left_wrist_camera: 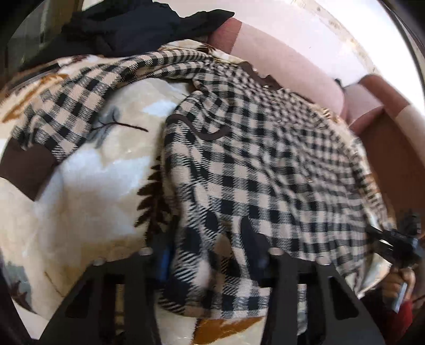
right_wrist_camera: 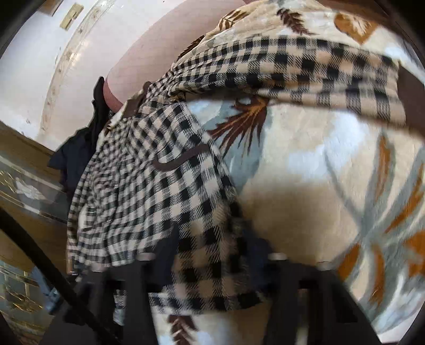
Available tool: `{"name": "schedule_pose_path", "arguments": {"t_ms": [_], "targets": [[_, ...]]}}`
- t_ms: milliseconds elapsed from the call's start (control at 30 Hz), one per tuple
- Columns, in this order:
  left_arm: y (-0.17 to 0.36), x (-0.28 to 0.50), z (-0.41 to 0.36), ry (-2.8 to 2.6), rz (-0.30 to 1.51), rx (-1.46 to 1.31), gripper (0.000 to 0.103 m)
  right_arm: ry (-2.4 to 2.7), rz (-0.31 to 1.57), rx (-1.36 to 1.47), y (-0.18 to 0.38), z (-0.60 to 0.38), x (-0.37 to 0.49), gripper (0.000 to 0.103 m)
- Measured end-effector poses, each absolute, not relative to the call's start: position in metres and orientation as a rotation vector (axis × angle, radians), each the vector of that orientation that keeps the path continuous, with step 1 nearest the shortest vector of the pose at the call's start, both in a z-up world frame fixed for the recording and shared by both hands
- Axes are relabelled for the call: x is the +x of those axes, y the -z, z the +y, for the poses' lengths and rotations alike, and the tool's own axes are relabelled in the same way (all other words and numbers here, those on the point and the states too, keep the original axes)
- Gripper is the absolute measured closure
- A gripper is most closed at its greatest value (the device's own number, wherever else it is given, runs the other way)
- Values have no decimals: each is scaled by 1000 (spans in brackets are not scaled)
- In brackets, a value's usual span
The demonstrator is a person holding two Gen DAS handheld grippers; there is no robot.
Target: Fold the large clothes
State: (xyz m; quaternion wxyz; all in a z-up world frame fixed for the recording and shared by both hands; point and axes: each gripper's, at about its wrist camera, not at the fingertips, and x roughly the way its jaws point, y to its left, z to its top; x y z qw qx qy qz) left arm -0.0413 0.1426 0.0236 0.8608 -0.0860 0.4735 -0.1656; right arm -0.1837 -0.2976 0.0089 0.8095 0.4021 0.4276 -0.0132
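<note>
Left wrist view: each gripper (left_wrist_camera: 209, 238) (right_wrist_camera: 212, 249) pinches the checked shirt's (left_wrist_camera: 252, 164) hem on a floral blanket (left_wrist_camera: 87, 180), dark clothes (left_wrist_camera: 132, 24) behind.

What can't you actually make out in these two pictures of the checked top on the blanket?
- Left wrist view: the checked top covers the left hand-held gripper fingertips, so a firm pinch is unclear.
- Right wrist view: blur and cloth hide the right hand-held gripper tips.
- Left wrist view: the dark clothes are cut off by the edge.
- Both views: the floral blanket hides what lies beneath.

Black slotted claw (left_wrist_camera: 209, 254) fingers, silver screws; red sleeve (left_wrist_camera: 403, 321)
</note>
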Motion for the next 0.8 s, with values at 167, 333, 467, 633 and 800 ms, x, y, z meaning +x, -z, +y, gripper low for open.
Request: {"name": "schedule_pose_path", "arguments": {"t_ms": [167,333,467,633,800], "targets": [[-34,-37,155,291,1002,-235,94,91,910,821,-13,-283,-188,94],[-73,-68,177,292,926,-306,94,73,870,842,-31,-279,-206,96],[-83,-102,185,319,913,-311,94,14,861,876,-42,-272,-234,97],[-69,-135,192,313,945,-327,94,-21,896,885,-41,-262,-269,97],[-55,-151,197,282,980,-307,91,-13,945,855,-28,-252,-287,96]]}}
